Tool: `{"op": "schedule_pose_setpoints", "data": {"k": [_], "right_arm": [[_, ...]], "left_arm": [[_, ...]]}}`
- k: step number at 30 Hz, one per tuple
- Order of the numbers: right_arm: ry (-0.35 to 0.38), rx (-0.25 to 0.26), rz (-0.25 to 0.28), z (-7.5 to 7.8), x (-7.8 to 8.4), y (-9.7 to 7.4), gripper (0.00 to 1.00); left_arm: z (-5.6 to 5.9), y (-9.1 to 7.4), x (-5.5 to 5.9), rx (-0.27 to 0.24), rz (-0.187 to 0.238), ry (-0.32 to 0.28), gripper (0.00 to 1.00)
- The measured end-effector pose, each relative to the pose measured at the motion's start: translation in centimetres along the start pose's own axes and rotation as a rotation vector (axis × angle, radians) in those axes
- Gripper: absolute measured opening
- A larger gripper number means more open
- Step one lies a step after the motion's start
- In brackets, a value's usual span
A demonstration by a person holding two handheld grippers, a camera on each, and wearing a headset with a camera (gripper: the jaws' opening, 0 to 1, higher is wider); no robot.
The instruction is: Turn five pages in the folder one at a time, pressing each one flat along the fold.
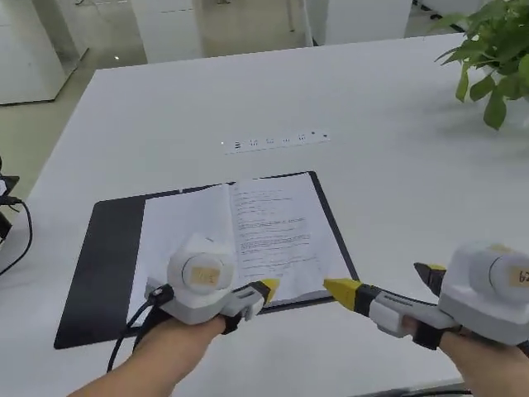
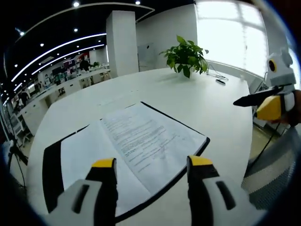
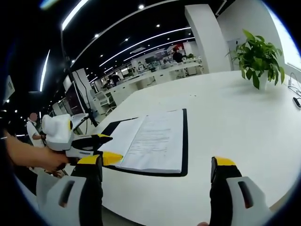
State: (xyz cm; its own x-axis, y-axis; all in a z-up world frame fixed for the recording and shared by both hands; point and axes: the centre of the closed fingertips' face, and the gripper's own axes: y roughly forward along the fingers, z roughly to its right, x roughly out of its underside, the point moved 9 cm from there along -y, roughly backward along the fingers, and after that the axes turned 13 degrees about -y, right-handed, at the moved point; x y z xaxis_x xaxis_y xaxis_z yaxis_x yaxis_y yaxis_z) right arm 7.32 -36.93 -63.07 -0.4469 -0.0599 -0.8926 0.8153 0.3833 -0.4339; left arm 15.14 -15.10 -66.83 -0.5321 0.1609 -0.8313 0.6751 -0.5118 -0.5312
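The folder (image 1: 103, 265) lies open and flat on the white worktop (image 1: 397, 165), with a printed page (image 1: 273, 236) right of the fold and a blank one left. The left gripper (image 2: 150, 164) hovers at the folder's 6 o'clock edge, fingers apart. The right gripper (image 1: 384, 281) sits at its 4 o'clock, fingers wide apart, holding nothing. I judge a turn is about to begin: pinch one sheet only, at its lower outer corner. The print is too small to read.

L tongs (image 2: 151, 162), R tongs (image 3: 158, 160) wide (empty)
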Motion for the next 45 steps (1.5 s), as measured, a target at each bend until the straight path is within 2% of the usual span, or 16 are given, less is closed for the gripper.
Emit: {"op": "schedule_pose_setpoints", "data": {"k": [2,8,11,15,17,19,23,26,30,32,34,35,36,37,42,45], "right_arm": [[0.011,-0.001,-0.006,0.1,0.2,0.0,0.95],[0.039,0.008,0.005,0.5,0.1,0.0,0.93],[0.049,0.010,0.005,0.5,0.2,0.0,0.92],[0.065,0.013,0.009,0.6,0.2,0.0,0.91],[0.071,0.013,0.011,0.7,0.3,0.0,0.91],[0.076,0.014,0.009,0.8,0.4,0.1,0.90],[0.081,0.008,0.001,0.9,0.6,0.3,0.89],[0.092,0.001,0.000,1.0,0.6,0.5,0.89],[0.100,-0.009,-0.003,1.1,0.8,0.8,0.87],[0.104,-0.010,-0.005,1.2,0.9,0.9,0.86],[0.110,-0.011,-0.005,1.2,0.9,0.9,0.86],[0.115,-0.015,-0.004,1.3,0.9,1.0,0.85],[0.119,-0.016,-0.004,1.3,0.9,1.0,0.85],[0.123,-0.016,-0.004,1.3,0.9,1.0,0.85],[0.131,-0.017,-0.005,1.3,0.9,1.3,0.84],[0.137,-0.033,-0.004,1.2,0.8,1.8,0.81]], "left_arm": [[0.7,1.4,0.4,0.020,-0.025,0.006,0.56],[2.5,5.3,1.2,0.047,-0.050,0.009,0.53],[3.0,6.3,1.4,0.048,-0.051,0.005,0.51],[3.1,7.7,2.2,0.018,-0.073,-0.001,0.48],[3.2,7.9,2.6,0.006,-0.085,-0.014,0.45],[3.2,8.0,2.8,-0.008,-0.057,-0.024,0.44],[3.2,7.9,3.1,-0.007,-0.028,-0.029,0.41],[3.0,7.7,3.3,-0.007,-0.006,-0.029,0.34],[3.0,7.8,3.4,-0.001,0.004,-0.023,0.32],[2.9,7.8,3.3,-0.002,0.008,-0.022,0.23],[2.4,7.8,3.2,-0.032,0.018,-0.005,0.11],[1.9,7.7,3.2,-0.073,0.017,0.012,0.07],[2.0,7.7,3.2,-0.038,0.011,0.026,0.05],[2.0,7.8,3.2,-0.032,0.008,0.053,0.05],[1.9,8.0,3.1,-0.039,0.004,0.032,0.01],[1.6,8.0,3.0,-0.047,0.006,-0.058,0.00]]}}
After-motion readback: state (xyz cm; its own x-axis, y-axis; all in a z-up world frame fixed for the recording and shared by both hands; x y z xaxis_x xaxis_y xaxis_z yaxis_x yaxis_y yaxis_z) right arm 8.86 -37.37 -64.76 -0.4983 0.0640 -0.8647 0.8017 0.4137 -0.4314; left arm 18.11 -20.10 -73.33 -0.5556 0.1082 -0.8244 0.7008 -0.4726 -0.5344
